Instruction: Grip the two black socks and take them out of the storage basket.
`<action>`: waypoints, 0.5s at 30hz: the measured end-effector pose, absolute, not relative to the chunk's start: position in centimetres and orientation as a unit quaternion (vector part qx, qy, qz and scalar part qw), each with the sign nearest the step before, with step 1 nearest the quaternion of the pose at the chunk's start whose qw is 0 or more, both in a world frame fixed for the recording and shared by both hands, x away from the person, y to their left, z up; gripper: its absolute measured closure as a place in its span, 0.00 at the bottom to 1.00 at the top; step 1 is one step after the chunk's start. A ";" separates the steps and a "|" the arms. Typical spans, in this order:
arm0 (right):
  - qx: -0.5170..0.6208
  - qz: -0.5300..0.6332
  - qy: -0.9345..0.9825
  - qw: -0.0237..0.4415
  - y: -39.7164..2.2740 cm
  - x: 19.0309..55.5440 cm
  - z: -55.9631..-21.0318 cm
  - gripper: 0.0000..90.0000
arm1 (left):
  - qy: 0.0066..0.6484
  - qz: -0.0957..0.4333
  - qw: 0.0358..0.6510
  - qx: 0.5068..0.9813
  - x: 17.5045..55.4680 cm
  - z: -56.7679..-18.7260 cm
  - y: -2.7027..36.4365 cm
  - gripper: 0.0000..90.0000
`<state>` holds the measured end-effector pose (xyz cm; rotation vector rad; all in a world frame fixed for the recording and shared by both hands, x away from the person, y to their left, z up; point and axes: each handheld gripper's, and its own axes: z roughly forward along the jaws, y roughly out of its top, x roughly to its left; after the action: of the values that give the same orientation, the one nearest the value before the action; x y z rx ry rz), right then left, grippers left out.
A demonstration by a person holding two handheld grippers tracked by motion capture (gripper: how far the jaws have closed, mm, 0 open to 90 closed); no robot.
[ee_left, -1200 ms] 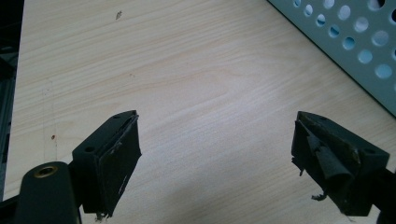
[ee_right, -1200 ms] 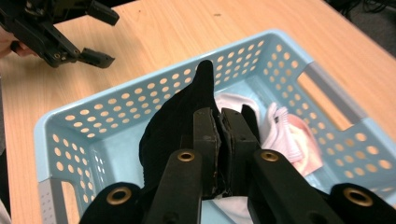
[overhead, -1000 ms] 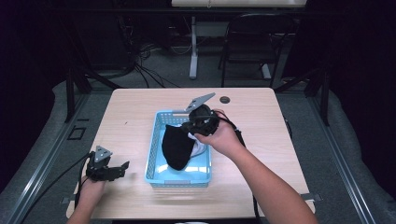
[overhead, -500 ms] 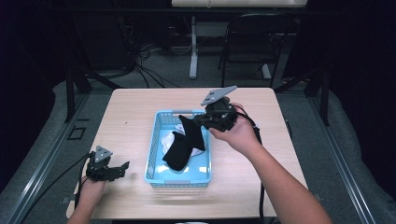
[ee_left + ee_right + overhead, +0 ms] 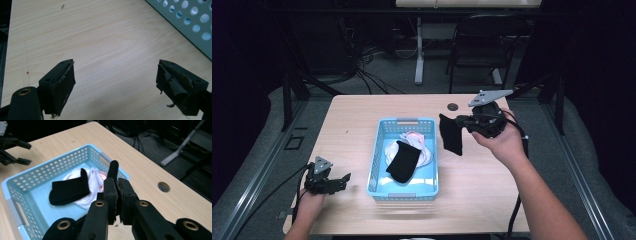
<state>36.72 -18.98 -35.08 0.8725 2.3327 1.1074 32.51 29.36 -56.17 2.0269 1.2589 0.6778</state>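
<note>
High view: right gripper is pinching a black sock, which is hanging limp, soft and light, beyond the blue basket's right rim.

Left gripper view: left gripper is resting, jaws spread, empty.

Right gripper view: jaws are clamping the sock's top edge; judged a secure hold.

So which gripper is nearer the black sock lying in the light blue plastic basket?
Left. The left gripper sits just left of the basket; the right gripper is raised beyond its far right corner.

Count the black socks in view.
2. One black sock hangs from the right gripper, beside the basket; another black sock lies inside it. More may be hidden.
</note>
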 end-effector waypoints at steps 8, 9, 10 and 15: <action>0.338 0.387 0.832 0.208 -21.1 36.3 -36.4 0.95 | 0.481 0.258 0.325 0.772 32.5 -56.2 29.3 0.17; 0.340 0.387 0.832 0.204 -21.2 36.0 -37.1 0.95 | 0.481 0.258 0.325 0.772 32.5 -56.2 29.3 0.17; 0.342 0.387 0.832 0.201 -21.2 35.9 -37.4 0.95 | 0.480 0.258 0.324 0.773 32.5 -56.2 29.4 0.17; 0.343 0.386 0.834 0.193 -21.2 35.4 -38.8 0.95 | 0.481 0.258 0.325 0.772 32.5 -56.2 29.3 0.17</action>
<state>35.43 -21.19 -38.80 0.9629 2.3404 1.0827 32.49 29.34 -56.22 2.0246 1.2615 0.6771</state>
